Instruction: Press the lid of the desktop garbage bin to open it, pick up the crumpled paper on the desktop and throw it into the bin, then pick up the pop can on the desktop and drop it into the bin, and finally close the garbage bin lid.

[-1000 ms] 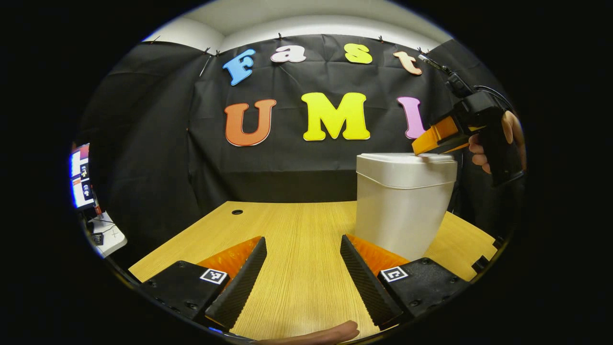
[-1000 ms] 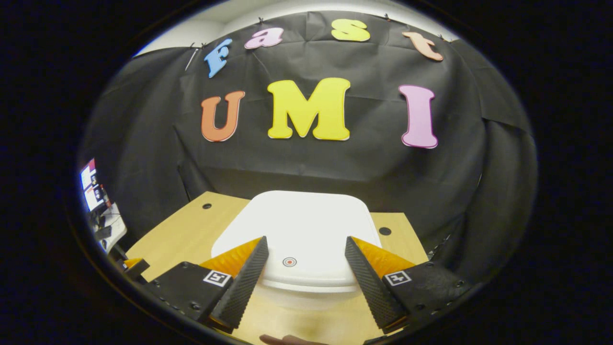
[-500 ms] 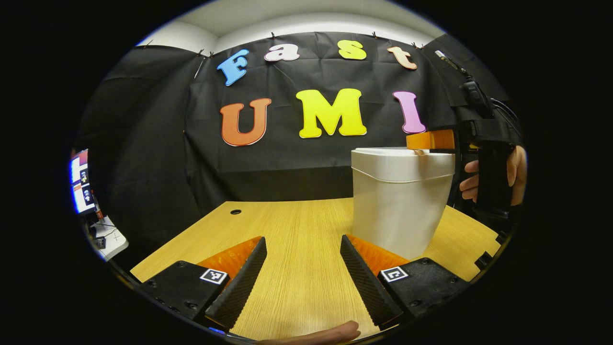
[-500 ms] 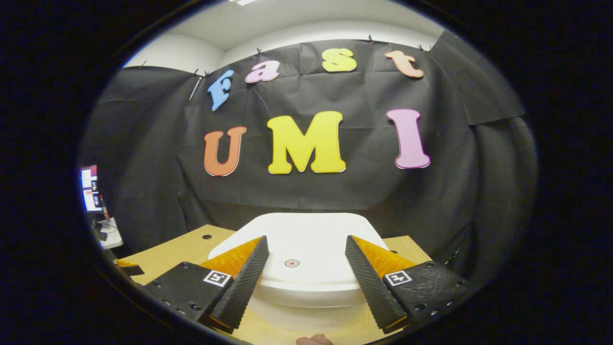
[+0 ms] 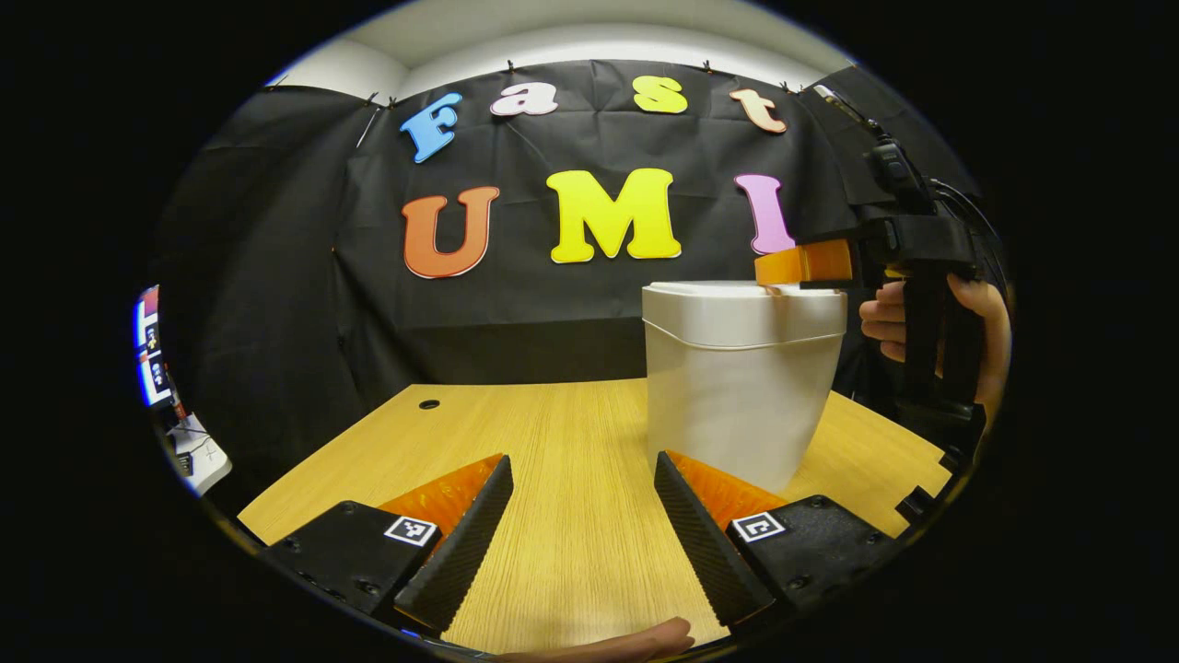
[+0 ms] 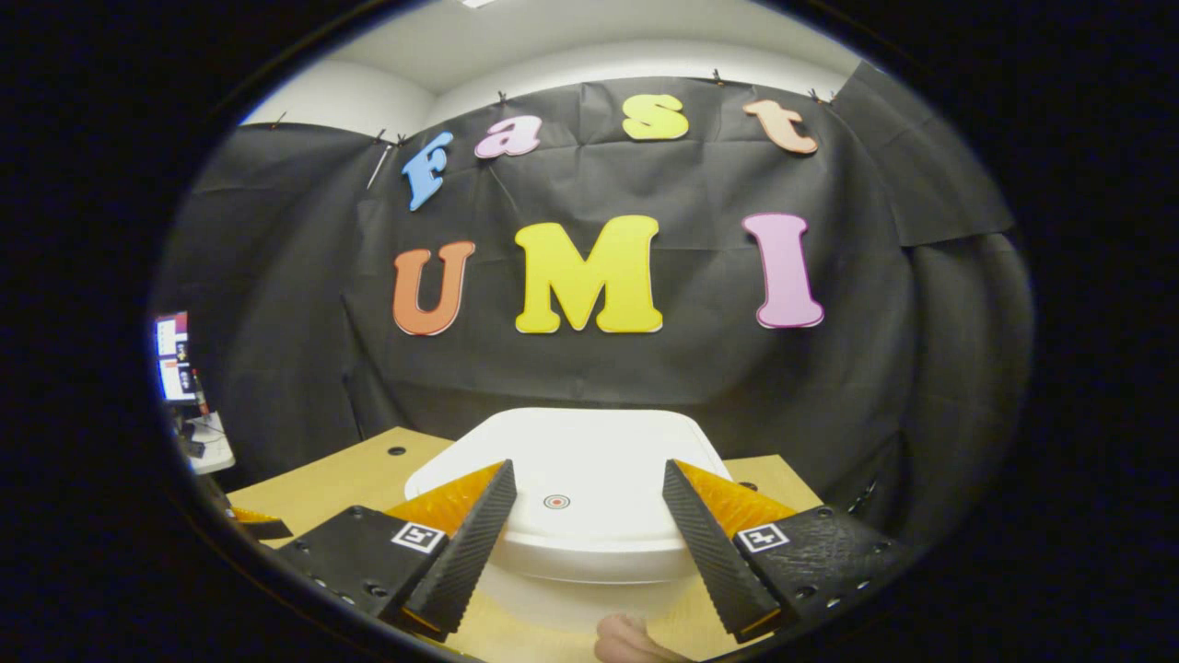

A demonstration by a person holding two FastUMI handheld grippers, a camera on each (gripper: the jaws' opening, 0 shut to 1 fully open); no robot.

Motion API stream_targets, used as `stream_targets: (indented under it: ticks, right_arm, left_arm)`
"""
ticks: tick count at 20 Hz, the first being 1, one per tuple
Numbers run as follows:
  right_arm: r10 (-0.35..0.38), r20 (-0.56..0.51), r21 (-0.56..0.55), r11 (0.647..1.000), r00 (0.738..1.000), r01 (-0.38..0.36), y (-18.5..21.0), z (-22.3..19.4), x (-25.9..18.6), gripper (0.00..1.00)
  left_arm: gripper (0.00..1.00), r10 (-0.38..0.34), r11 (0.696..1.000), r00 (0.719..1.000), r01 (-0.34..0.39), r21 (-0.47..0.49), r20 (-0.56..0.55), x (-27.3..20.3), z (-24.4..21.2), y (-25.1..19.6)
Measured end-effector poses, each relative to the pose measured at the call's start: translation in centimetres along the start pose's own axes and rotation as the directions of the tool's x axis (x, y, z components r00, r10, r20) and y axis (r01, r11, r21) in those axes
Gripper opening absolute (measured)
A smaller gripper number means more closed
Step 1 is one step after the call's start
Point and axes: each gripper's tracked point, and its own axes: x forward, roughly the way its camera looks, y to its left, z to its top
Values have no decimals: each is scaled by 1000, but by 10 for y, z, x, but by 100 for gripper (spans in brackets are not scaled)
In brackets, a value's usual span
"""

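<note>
A: Where is the garbage bin [image 5: 741,387] relative to the left gripper [image 5: 583,525]?

B: Ahead of it and off to its right side, standing upright on the wooden desktop [image 5: 516,442]. The bin's base sits just past the tip of that gripper's right finger. The left gripper itself is low over the desktop, its two fingers spread wide apart with only bare wood between them.

A: And the right gripper?

B: In the left gripper view the right gripper [image 5: 799,267] is held level at the top of the bin, fingertips at the near edge of the lid [image 5: 737,293], with a hand [image 5: 930,331] wrapped round its dark handle behind the bin. Whether the tips press on the lid or sit just above it, I cannot tell.

A: What does its own camera give?

B: In the right gripper view the right gripper [image 6: 585,534] has its fingers spread, holding nothing. The white lid [image 6: 571,460] lies flat directly ahead and below, between and beyond the two fingers, and a small red ring mark [image 6: 555,502] on the lid sits almost midway between the fingertips.

A: Is the lid up or down?

B: Down, flush on the bin in both views.

A: Anything else around?

B: A round cable hole [image 5: 429,404] in the desktop, far ahead and left of the left gripper
</note>
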Motion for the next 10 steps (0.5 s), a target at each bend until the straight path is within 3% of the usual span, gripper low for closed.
stream_targets:
  ticks: [5, 10]
  right_arm:
    - [1, 50, 5, 1000, 999, -2, -6, 7, -28, 96]
    - [17, 69, 42, 999, 997, -20, -11, -16, -78, 93]
  left_arm:
    - [100, 38, 999, 999, -38, -23, 18, -3, 6, 11]
    - [100, 70, 997, 997, -70, -33, 23, -7, 8, 15]
